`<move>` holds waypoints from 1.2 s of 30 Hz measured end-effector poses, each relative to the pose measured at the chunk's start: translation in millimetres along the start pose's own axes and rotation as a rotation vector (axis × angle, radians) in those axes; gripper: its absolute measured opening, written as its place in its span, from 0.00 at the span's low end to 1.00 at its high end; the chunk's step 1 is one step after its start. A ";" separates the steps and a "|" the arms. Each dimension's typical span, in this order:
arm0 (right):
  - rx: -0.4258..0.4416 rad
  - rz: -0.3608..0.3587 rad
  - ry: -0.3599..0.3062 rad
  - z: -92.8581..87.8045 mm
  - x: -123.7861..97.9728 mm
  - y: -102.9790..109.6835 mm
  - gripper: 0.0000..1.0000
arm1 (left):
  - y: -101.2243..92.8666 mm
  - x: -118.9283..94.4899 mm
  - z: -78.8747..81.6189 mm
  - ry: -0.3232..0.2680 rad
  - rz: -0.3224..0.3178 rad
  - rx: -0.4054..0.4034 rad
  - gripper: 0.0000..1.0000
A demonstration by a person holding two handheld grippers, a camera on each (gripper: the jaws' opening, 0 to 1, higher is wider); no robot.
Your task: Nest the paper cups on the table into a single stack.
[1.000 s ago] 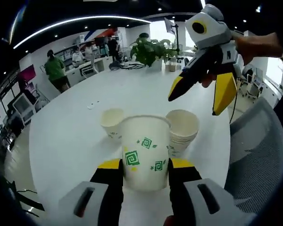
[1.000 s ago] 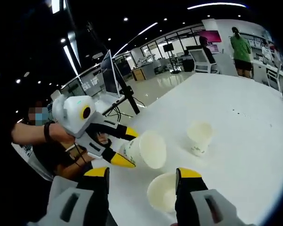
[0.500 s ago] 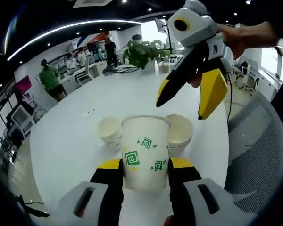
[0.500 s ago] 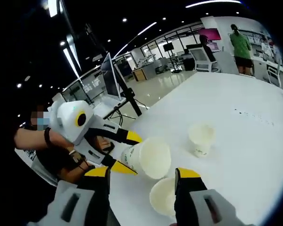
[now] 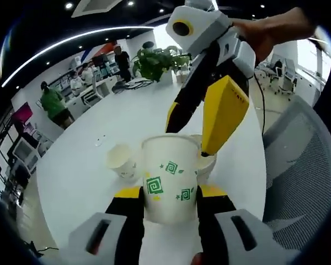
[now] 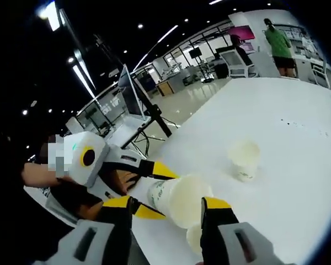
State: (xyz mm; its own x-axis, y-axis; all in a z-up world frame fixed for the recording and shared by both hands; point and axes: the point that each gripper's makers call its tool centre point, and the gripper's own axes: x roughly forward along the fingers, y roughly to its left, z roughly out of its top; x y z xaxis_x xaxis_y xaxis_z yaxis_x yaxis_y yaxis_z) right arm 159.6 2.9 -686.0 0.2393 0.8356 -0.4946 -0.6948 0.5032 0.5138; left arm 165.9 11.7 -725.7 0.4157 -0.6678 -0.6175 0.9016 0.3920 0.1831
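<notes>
The left gripper [image 5: 170, 194] had its jaws closed on a green-patterned paper cup [image 5: 170, 178], held upright above the white tabletop [image 5: 77, 182]. The right gripper [image 5: 207, 113] hung with jaws spread wide and empty over the cup stack [image 5: 208, 160] just behind that cup. A single cup [image 5: 121, 160] stood near, to the side.

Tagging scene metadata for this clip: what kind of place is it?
Most likely an open-plan office. A large white table holds the paper cups, with a potted plant at its far end, people at desks behind it, and a monitor on a stand under ceiling strip lights.
</notes>
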 end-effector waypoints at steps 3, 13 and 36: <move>0.006 0.015 0.013 -3.7 9.3 -0.4 0.46 | -5.5 -1.1 6.3 -0.006 -0.004 0.010 0.36; 0.041 0.052 0.047 -12.0 24.3 3.1 0.38 | -15.9 1.7 12.9 -0.016 -0.026 0.031 0.36; 0.046 0.077 0.051 -14.2 22.1 14.2 0.01 | -21.4 7.9 25.1 -0.055 -0.060 0.036 0.36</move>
State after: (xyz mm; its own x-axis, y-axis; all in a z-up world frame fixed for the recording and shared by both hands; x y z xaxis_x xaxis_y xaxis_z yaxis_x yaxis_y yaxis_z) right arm 145.4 25.4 -699.6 0.1506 0.8605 -0.4867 -0.6780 0.4482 0.5826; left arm 152.8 -17.9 -715.2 0.3658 -0.7233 -0.5857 0.9284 0.3276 0.1752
